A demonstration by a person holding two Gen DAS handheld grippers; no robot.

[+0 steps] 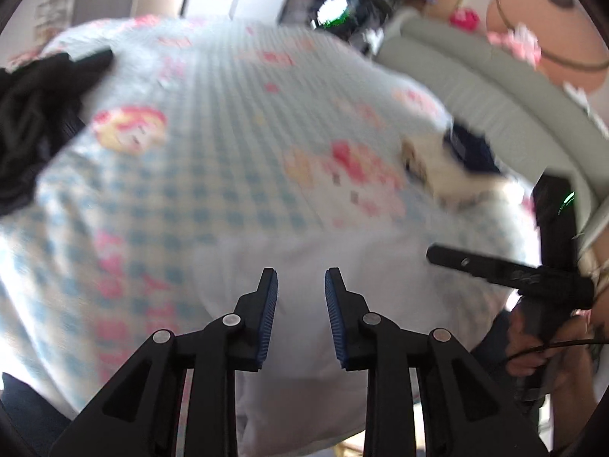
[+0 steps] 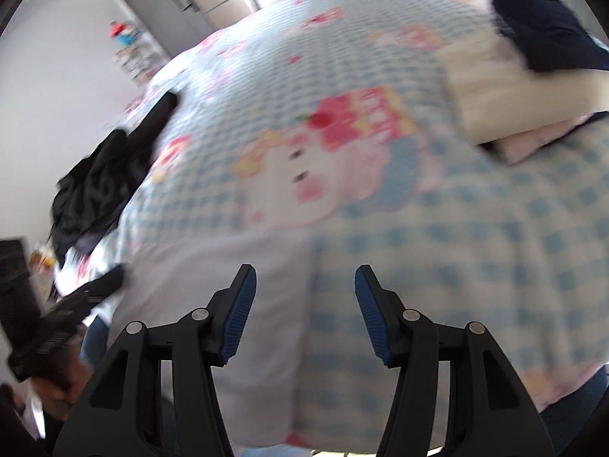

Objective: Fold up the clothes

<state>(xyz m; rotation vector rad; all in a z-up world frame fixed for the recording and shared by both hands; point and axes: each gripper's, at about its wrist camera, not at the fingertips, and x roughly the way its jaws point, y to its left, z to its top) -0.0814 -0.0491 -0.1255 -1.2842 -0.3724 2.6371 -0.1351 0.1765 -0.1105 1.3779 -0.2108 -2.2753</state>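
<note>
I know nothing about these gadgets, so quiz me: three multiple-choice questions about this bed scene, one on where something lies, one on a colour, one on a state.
1. Where does the white garment lie?
A. On the near edge of the bedspread, just ahead of both grippers
B. On the floor
C. On top of the black heap

2. What colour are the gripper pads?
A. Red
B. Blue
C. Green

3. What state are the two grippers in?
A. Both shut on cloth
B. One open, one shut
C. Both open, holding nothing

Answers:
1. A: the white garment lies on the checked bedspread right in front of the fingers.
2. B: the pads are ribbed blue.
3. C: the left gripper and the right gripper both show a clear gap with nothing between the jaws.
</note>
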